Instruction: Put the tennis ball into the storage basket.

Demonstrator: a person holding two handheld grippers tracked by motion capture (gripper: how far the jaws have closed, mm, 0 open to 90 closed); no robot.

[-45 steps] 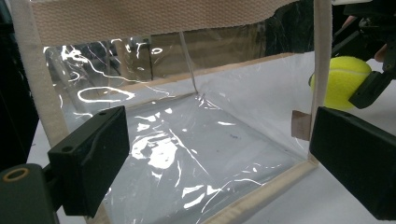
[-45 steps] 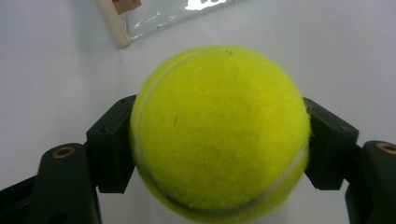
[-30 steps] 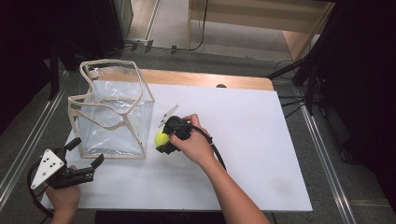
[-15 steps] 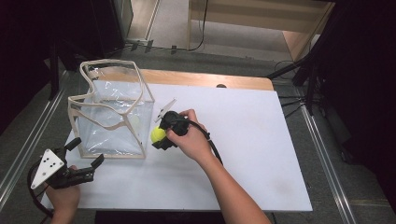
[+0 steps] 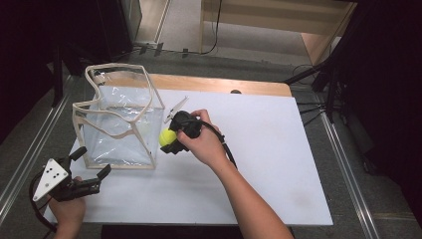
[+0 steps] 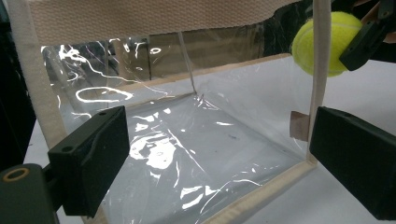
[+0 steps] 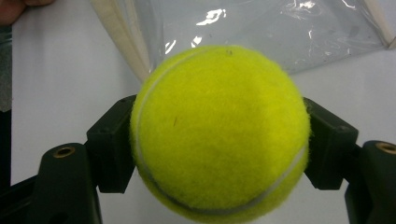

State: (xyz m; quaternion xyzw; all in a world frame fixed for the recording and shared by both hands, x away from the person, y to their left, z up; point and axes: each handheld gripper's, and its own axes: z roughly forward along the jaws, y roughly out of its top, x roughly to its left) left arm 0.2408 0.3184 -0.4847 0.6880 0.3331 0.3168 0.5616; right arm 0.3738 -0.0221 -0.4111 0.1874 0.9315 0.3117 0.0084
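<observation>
The right gripper (image 5: 171,141) held a yellow tennis ball (image 5: 167,137) clamped across its middle between both jaws, just beside the near right corner of a clear plastic bag (image 5: 119,134) with cream webbing trim, above the white table (image 5: 278,164). The ball looked light, felted and slightly springy, so a grip across its widest part seemed secure. The left gripper (image 5: 88,169) rested with jaws wide apart and empty, near the floppy bag's front.
</observation>
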